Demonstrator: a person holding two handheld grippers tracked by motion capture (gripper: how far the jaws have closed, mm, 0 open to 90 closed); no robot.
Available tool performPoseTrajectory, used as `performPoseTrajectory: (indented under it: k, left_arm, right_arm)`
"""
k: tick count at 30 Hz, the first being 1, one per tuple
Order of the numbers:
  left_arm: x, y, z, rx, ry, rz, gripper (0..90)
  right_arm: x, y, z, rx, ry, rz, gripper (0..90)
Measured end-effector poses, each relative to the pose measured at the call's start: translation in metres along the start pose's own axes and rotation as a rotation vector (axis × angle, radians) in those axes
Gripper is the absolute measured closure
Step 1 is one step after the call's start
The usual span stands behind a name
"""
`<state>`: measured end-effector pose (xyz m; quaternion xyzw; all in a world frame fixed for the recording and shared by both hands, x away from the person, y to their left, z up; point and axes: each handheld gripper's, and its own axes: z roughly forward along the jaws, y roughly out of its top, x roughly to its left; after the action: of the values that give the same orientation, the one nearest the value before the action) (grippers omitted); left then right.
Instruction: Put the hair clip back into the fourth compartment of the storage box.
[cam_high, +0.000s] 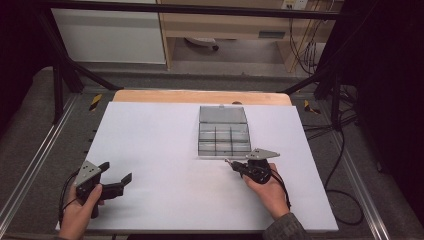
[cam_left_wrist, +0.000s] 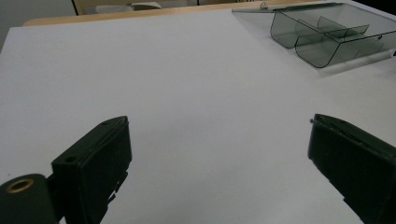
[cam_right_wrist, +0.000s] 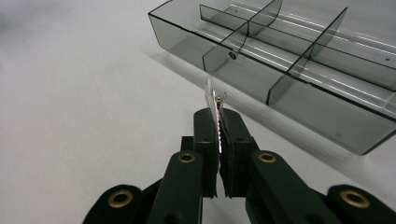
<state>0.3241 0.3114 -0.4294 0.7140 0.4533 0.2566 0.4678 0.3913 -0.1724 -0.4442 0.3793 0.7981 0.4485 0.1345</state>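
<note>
While the white table top (cam_high: 165, 165) takes up most of the high view, the thing that matters on it is the smoky clear compartment box (cam_high: 223, 140), which sits right of centre in the upper half of that frame with its lid (cam_high: 223, 114) folded back flat behind it. Its dividers cut it into several cells, and all that can be seen of them look empty.

At the lower left of the high view the left gripper (cam_high: 116, 176) rests in a hand just above the table, its jaws standing wide apart with nothing between them; in the left gripper view the box (cam_left_wrist: 327, 39) lies far off at the upper right.

Just below the box's near wall, right of centre, the right gripper (cam_high: 229, 162) is clamped on a small metal clip (cam_right_wrist: 215, 105). In the right gripper view the clip stands on edge between the closed pads, its toothed silver end poking out above the tips, near the box's front wall (cam_right_wrist: 261, 88) but apart from it.

The step in hand seems to be carrying the clip to the box. The next move likely calls for lifting the tips over the near wall, settling above one cell, then spreading the jaws so the clip drops inside without catching a divider.
</note>
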Motion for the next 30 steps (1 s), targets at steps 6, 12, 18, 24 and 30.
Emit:
performPoseTrajectory:
  k: [6, 12, 18, 24, 30]
  left_arm:
    - [0.0, 0.001, 0.0, -0.002, 0.0, 0.004, 6.1]
    - [0.0, 0.0, -0.001, -0.003, 0.001, 0.005, 6.1]
    - [0.0, 0.0, -0.001, -0.001, 0.005, 0.005, 6.1]
    - [-0.001, -0.001, -0.001, 0.005, 0.004, 0.007, 6.1]
    - [0.0, -0.001, -0.001, 0.008, 0.007, 0.006, 6.0]
  right_arm:
    - [0.001, 0.0, 0.0, -0.001, 0.007, -0.002, 86.2]
    - [0.008, 0.003, 0.0, -0.013, 0.027, -0.015, 86.2]
    - [0.021, 0.009, 0.005, -0.017, 0.054, -0.043, 86.2]
    - [0.029, 0.016, 0.011, -0.007, 0.075, -0.07, 86.2]
    - [0.033, 0.03, 0.015, -0.021, 0.079, -0.081, 86.2]
